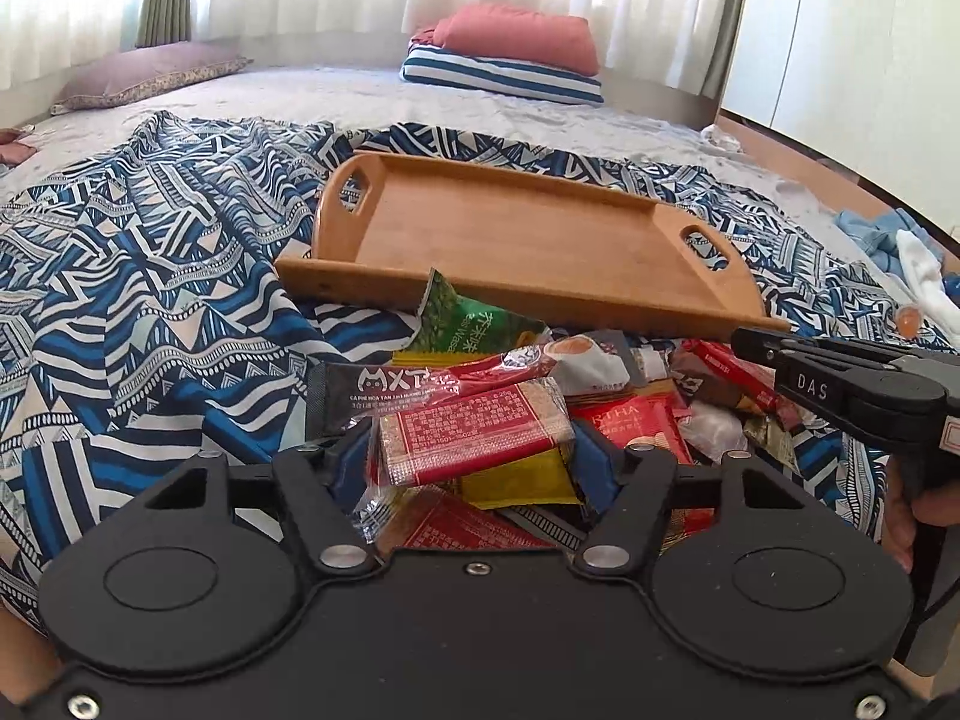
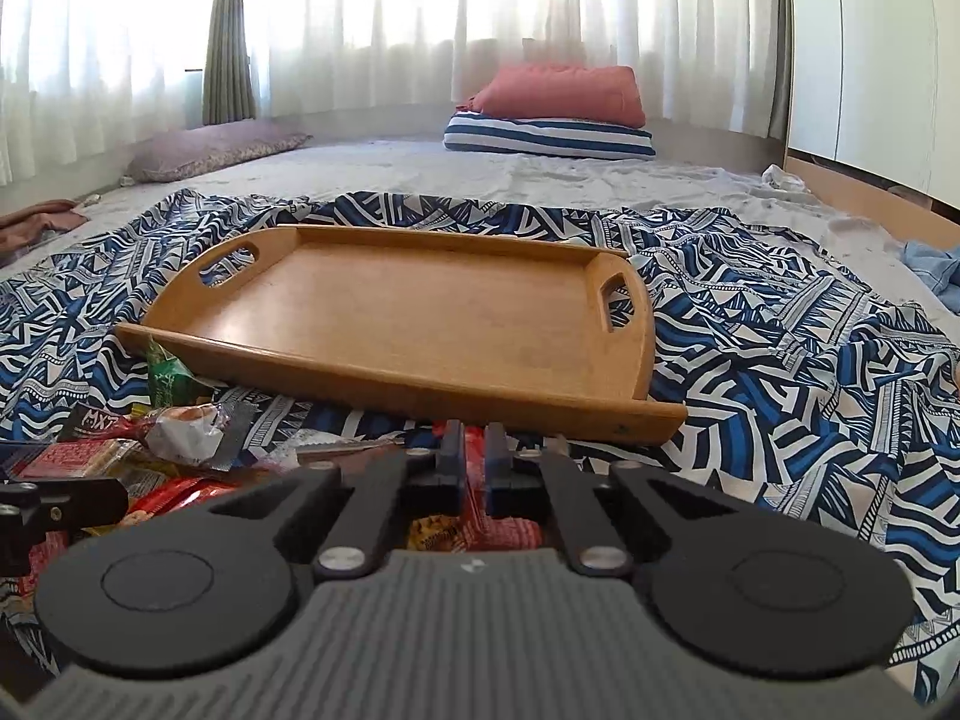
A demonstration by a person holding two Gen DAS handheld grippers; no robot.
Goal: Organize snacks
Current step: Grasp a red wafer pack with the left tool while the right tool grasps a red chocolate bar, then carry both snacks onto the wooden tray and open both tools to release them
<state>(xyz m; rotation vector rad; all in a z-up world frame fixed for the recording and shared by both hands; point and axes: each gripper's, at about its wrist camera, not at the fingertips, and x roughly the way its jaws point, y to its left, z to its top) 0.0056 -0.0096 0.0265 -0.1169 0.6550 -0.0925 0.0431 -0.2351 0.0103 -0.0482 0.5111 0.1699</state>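
**Bamboo tray empty — both grippers working the snack pile**

Bamboo tray (image 2: 384,324) is lying bare on the patterned blue sheet (image 1: 120,276), just beyond the heap of snack packets (image 1: 630,420). The left gripper (image 1: 474,444) is closing its blue pads around a red-and-clear wafer packet (image 1: 474,426); the packet is sitting between the pads, but whether they are pressing it I cannot tell. The right gripper (image 2: 474,462) is clenching a thin red wrapper (image 2: 475,450) near the tray's front wall.

Recommended handling, as a judgement: the left jaws are needing a firm bite across the packet's width before any lift — the black coffee stick (image 1: 384,387) is lying beside its top edge and may be dragging along. The right hand is carrying a slippery, crinkly wrapper; lifting clear of the tray wall, then setting it flat against one end, is looking the safest course.
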